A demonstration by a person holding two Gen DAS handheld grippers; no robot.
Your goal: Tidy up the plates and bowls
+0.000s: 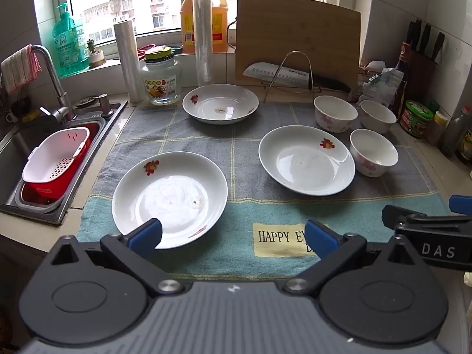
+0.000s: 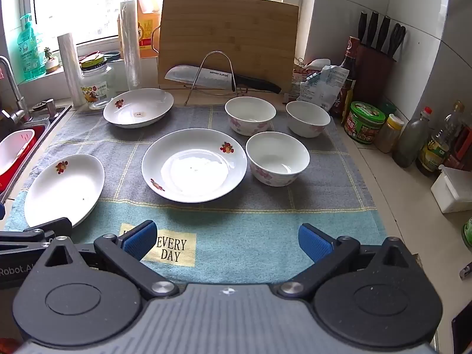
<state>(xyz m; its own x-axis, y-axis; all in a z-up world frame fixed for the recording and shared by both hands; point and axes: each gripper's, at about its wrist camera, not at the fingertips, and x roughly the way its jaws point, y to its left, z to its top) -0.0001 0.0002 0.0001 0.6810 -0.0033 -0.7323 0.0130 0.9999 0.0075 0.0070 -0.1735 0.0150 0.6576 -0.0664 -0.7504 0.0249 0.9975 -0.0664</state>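
Note:
Three white plates with red flower marks lie on a grey-blue towel (image 1: 242,147): a near-left plate (image 1: 169,199) (image 2: 63,188), a middle plate (image 1: 306,159) (image 2: 193,163) and a far plate (image 1: 220,103) (image 2: 138,107). Three white bowls with pink flowers stand at the right: a near bowl (image 1: 373,152) (image 2: 277,158), a far-left bowl (image 1: 335,113) (image 2: 250,115) and a far-right bowl (image 1: 378,116) (image 2: 307,118). My left gripper (image 1: 233,236) is open and empty, just short of the near-left plate. My right gripper (image 2: 227,240) is open and empty above the towel's front edge.
A sink (image 1: 17,153) with a red and white strainer basket (image 1: 56,162) lies at the left. A cutting board (image 1: 296,38), a knife on a wire stand (image 1: 290,73), a glass jar (image 1: 160,78) and plastic rolls stand at the back. Sauce bottles and jars (image 2: 365,122) line the right wall.

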